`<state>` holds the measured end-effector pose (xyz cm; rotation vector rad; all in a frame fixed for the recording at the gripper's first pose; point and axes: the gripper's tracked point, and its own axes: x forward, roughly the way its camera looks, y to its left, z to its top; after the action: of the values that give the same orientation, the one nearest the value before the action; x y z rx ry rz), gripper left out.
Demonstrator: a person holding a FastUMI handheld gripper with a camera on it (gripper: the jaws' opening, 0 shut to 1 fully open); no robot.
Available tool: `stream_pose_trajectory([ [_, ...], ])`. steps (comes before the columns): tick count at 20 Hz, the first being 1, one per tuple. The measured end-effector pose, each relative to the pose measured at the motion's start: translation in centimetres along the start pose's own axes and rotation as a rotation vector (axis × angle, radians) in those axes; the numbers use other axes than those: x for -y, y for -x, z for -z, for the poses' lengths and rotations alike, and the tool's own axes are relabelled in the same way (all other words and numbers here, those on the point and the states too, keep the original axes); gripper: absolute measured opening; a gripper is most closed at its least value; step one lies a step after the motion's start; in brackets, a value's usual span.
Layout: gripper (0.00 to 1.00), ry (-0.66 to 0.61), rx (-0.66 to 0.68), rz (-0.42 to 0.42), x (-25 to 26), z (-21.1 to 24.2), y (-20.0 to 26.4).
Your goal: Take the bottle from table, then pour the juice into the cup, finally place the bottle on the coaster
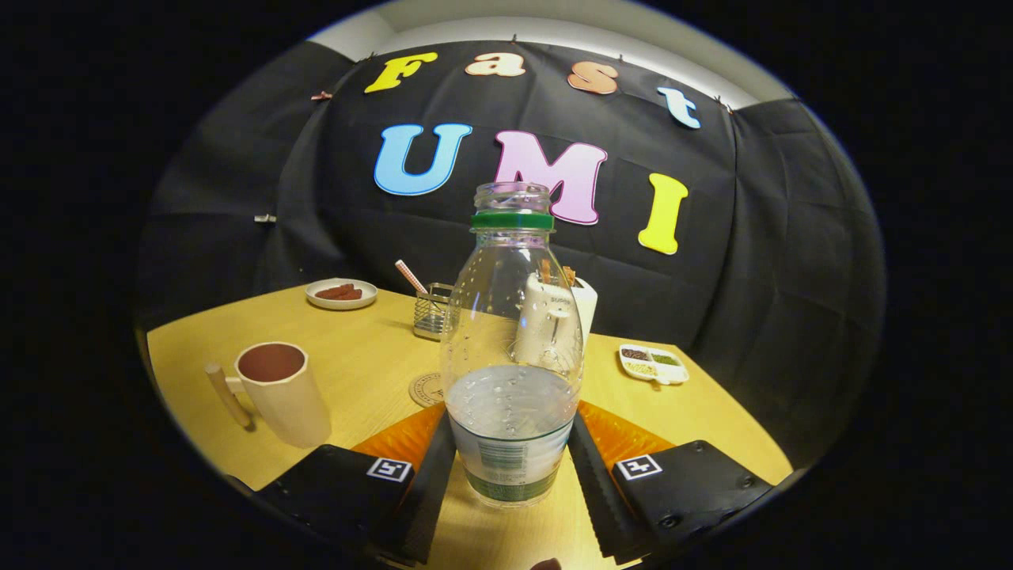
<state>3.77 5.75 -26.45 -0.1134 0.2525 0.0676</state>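
**Bottle gripped between the fingers, cup off to the left**

Bottle [512,348] stands upright between the two fingers [434,467], which press on its lower body from both sides, pinching it at the labelled band. It is clear plastic with a green ring at the neck and no cap on its mouth. Clear liquid fills roughly the lower third, and droplets cling to the inner wall above it. Whether its base rests on the worktop [372,356] or hangs just above it cannot be told.

A cream cup [281,392] with a dark inside and a stick-like handle stands on the worktop to the left of the fingers, apart from the bottle. A round coaster [427,389] lies flat just beyond the left finger, partly hidden behind the bottle's left side.

Farther back, a small wire basket [431,310] holds a striped straw [411,277]. A white plate [342,293] with brown pieces on it sits at the far left of the worktop. A white container [554,317] is seen through and behind the bottle, its shape bent by the plastic. To the right, a small divided dish [654,364] holds dark and greenish grains.
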Motion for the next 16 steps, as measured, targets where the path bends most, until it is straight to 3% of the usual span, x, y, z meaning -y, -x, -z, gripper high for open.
stream_pose_trajectory([
  [16, 0.76, 0.595, -0.096, -0.055, -3.4, -3.1, 0.6],
])
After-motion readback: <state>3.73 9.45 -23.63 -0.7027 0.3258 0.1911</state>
